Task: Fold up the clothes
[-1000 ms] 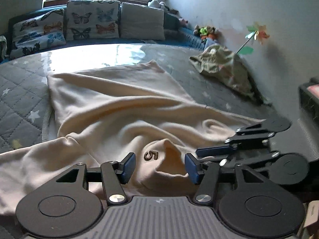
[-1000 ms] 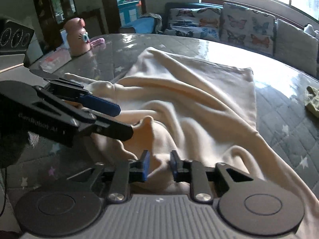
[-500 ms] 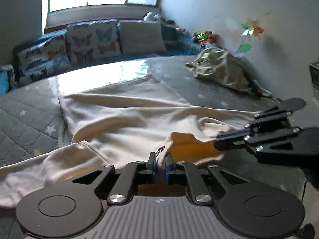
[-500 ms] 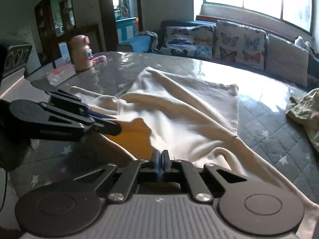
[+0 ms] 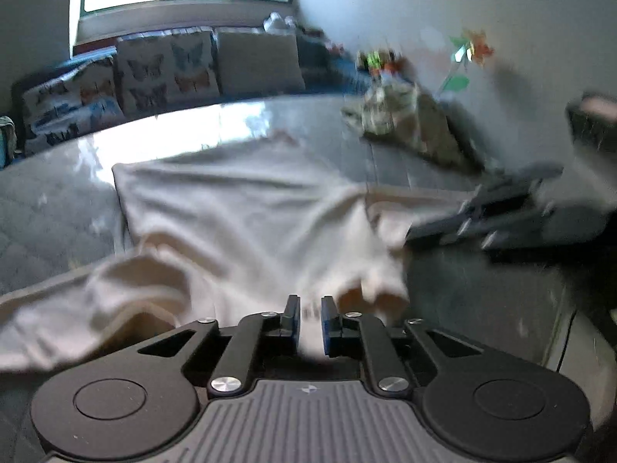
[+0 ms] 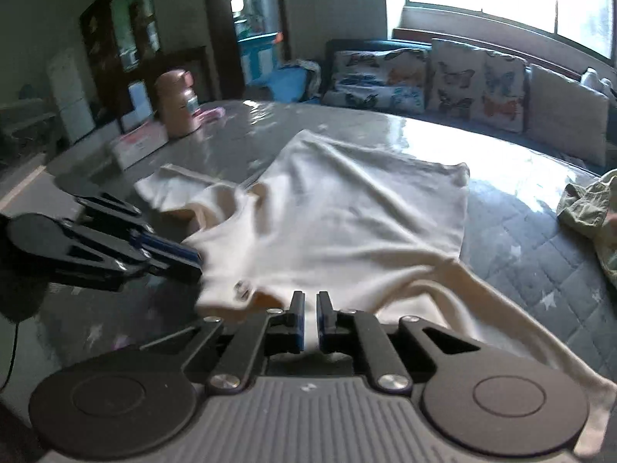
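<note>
Surface: grey quilted bed [image 6: 540, 270] with pale star print, glossy where window light falls on it.
Garment: cream long-sleeved top [image 6: 347, 223], spread over the middle of the bed, hem end toward the cushions, neck end toward both cameras; cloth creased and pulled up at the near edge.
Garment, left view: same cream top [image 5: 239, 212], blurred; one sleeve trails off to the lower left.
Left hand-held gripper: [image 5: 308, 318] jaws nearly together with a narrow gap, its jaws having just eased open a little from their tightest; cream cloth fills the gap and is pinched between the blue pads at the near edge of the top.
Left hand-held gripper, right view: [image 6: 189, 260] enters from the left, its tip on the bunched shoulder area of the top.
Right hand-held gripper: [image 6: 309, 320] jaws almost closed, cream cloth clamped between the blue pads at the near edge of the top.
Right hand-held gripper, left view: [image 5: 435, 231] blurred, its tip touching the raised cloth on the right.
Second garment: olive-green crumpled piece [image 6: 590, 212] lying on the bed, well apart from the cream top.
Cushions: butterfly-print cushions [image 6: 474, 85] in a row beyond the bed, under the window.
Other items: pink bottle-shaped object [image 6: 177, 104] and flat box [image 6: 139, 144] at the bed's far left edge.
</note>
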Demonstrator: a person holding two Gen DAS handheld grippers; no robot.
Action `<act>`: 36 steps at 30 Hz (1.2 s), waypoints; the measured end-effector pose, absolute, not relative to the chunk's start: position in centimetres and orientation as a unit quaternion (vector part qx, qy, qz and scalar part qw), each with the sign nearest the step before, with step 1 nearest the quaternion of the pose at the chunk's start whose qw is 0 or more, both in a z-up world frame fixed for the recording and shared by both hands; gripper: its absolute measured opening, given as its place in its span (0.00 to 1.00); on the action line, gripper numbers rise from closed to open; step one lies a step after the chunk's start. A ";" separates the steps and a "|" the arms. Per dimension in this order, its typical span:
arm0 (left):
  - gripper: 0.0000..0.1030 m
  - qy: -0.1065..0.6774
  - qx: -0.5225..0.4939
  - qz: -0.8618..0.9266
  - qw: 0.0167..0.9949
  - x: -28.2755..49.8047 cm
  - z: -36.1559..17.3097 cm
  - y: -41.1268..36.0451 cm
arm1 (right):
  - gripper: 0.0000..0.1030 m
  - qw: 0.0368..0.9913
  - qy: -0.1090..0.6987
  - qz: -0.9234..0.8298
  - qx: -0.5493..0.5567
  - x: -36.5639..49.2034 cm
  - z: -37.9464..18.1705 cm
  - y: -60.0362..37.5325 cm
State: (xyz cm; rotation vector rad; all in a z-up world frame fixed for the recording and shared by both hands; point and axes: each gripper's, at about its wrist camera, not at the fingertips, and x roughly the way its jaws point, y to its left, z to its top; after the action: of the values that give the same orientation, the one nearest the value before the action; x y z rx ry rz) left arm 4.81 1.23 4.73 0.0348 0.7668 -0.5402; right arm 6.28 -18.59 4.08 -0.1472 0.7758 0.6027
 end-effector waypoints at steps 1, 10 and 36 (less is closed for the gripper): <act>0.18 0.365 0.012 -0.255 0.895 5.5 4.9 1.0 | 0.07 0.880 0.374 0.286 -0.071 6.9 3.4 -18.3; 0.30 0.396 -0.023 -0.255 0.882 10.4 2.4 -2.3 | 0.14 0.864 0.408 0.290 -0.062 6.4 0.2 -18.3; 0.47 0.413 -0.008 -0.310 0.856 9.8 -0.5 -6.8 | 0.26 0.908 0.398 -0.058 0.120 5.6 -1.3 -40.4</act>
State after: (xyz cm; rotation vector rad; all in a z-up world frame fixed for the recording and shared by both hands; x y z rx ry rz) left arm 9.85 -6.77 -0.48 -0.0160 0.8673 -0.6525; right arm 5.57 -40.44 -1.25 0.2474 0.8211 -0.1199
